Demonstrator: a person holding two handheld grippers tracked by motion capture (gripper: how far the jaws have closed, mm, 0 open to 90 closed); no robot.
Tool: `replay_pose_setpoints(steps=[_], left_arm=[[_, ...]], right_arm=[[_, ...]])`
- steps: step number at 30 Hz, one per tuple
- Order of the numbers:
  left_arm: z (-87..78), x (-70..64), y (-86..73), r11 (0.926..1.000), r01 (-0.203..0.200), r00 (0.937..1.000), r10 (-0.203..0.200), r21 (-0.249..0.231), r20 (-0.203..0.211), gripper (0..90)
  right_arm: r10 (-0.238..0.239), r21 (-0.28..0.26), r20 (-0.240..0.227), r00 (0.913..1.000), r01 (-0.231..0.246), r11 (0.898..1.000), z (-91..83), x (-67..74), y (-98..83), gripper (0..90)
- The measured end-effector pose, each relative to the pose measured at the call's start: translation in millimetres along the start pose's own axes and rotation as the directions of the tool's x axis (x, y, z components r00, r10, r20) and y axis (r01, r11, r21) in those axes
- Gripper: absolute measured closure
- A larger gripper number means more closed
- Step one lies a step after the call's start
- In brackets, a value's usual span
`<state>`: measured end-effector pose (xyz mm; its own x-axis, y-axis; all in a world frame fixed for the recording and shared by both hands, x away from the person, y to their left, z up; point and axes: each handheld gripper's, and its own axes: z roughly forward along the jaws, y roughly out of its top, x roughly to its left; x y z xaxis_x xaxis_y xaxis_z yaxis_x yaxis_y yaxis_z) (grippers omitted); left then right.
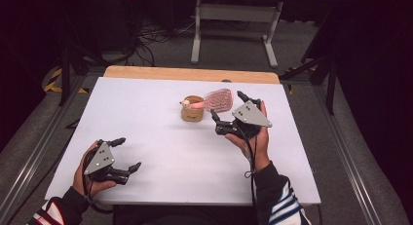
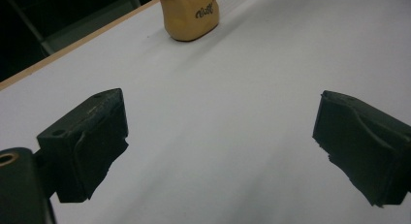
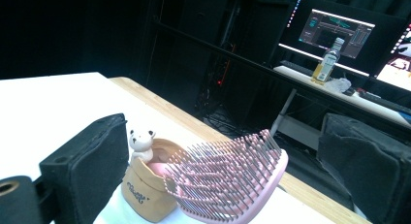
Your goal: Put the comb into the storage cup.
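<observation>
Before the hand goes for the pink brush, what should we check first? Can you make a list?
1. Right gripper open wide enough: ok, its jaws stand apart on either side of the brush.
2. Pink hairbrush free to lift: ok, its handle sits in the tan pouch and its bristled head leans out over the rim.
3. Pouch upright: ok, it stands on the white table.
4. Bear figure clear of the brush: cannot tell, it sits close beside the handle.
5. Left gripper out of the way: ok, open and near the front edge.
6. Will the pouch tip when the brush comes out: cannot tell.
</observation>
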<state>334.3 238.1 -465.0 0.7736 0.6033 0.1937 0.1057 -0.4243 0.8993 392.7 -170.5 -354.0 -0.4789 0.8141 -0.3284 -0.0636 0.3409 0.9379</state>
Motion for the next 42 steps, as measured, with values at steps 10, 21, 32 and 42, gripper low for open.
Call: replay_pose_setpoints(steps=[10,21,32,42], left_arm=[[0.7,0.0,-0.3,1.0000,-0.004,1.0000,0.004,0.006,-0.001,6.6],[0.5,0.0,-0.3,0.9999,-0.006,1.0000,0.006,0.009,-0.002,6.6],[0.3,0.2,-0.4,0.9999,-0.008,1.0000,0.008,0.011,-0.001,6.6],[0.6,-0.2,-0.4,0.9998,-0.010,1.0000,0.010,0.015,0.000,6.6]], right_arm=[[-0.010,-0.004,-0.009,0.9999,0.010,1.000,-7.1,1.1,-0.2,5.2],[-0.035,-0.006,-0.006,0.9994,0.035,0.999,-11.3,3.8,0.8,5.4],[-0.063,-0.012,-0.003,0.9980,0.063,0.998,-14.8,7.7,0.0,5.6],[-0.082,-0.016,-0.008,0.9966,0.082,0.997,-18.6,10.3,-0.5,5.7]])
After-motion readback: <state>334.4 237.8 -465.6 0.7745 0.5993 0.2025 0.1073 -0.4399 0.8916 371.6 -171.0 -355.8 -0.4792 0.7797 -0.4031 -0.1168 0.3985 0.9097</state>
